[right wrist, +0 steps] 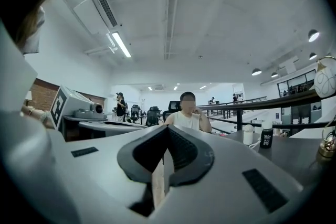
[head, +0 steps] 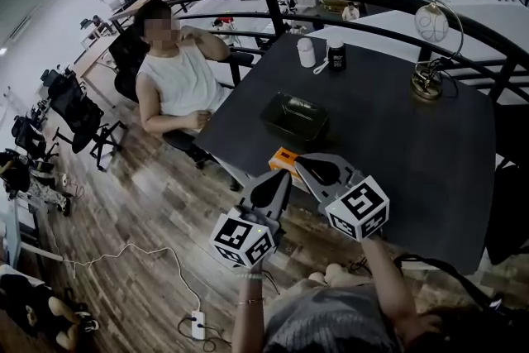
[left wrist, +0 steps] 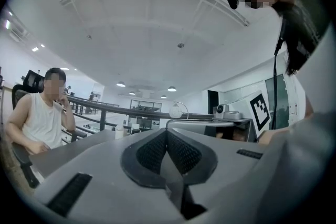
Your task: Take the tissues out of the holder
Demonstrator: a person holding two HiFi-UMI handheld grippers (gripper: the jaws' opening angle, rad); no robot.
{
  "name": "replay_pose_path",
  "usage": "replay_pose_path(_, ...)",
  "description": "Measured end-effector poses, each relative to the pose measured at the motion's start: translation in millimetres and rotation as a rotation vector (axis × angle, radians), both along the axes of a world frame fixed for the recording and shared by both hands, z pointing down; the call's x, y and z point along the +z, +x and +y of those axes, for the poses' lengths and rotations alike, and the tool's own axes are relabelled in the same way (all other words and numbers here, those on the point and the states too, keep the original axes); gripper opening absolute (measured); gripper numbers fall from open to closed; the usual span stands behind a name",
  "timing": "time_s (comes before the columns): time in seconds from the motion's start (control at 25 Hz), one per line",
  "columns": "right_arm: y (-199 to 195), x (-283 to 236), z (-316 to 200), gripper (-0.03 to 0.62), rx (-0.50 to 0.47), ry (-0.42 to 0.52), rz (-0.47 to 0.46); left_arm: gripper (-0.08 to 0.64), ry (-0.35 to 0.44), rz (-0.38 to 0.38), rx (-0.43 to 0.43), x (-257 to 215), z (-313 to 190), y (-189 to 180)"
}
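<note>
The dark tissue holder (head: 295, 118) lies flat in the middle of the dark table (head: 413, 145); I see no tissue sticking out of its top. Both grippers hover side by side over the table's near edge, short of the holder. My left gripper (head: 281, 178) is shut with nothing in it; in the left gripper view its pads (left wrist: 157, 152) meet in a closed seam. My right gripper (head: 310, 165) is also shut and empty, its pads (right wrist: 181, 149) pressed together. Neither gripper view shows the holder.
An orange object (head: 283, 157) lies at the table's near edge, partly hidden by the grippers. A white cup (head: 306, 52), a black bottle (head: 335, 55) and a globe lamp (head: 430, 54) stand at the far side. A person (head: 178, 78) sits at the left. A railing (head: 331, 0) runs behind.
</note>
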State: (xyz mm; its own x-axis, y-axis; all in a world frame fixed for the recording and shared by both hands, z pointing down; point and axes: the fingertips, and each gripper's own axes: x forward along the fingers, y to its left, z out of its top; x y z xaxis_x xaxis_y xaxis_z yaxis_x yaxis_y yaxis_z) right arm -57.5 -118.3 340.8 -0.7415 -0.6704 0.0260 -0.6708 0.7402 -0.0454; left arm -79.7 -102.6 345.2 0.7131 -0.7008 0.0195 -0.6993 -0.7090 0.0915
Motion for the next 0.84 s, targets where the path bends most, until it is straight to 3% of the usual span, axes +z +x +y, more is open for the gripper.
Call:
replay_pose_path(0.4, 2.2, -13.2, -7.0, 0.014, -0.001, 0.071, -0.024, 0.008, 0.057, -0.007, 0.003, -17.8, -9.6, 0.7)
replay_pose_path(0.84, 6.6, -7.3, -18.2, 0.014, -0.006, 0.098, 0.018, 0.008, 0.074, -0.021, 0.038, -18.4, -21.7, 11.4)
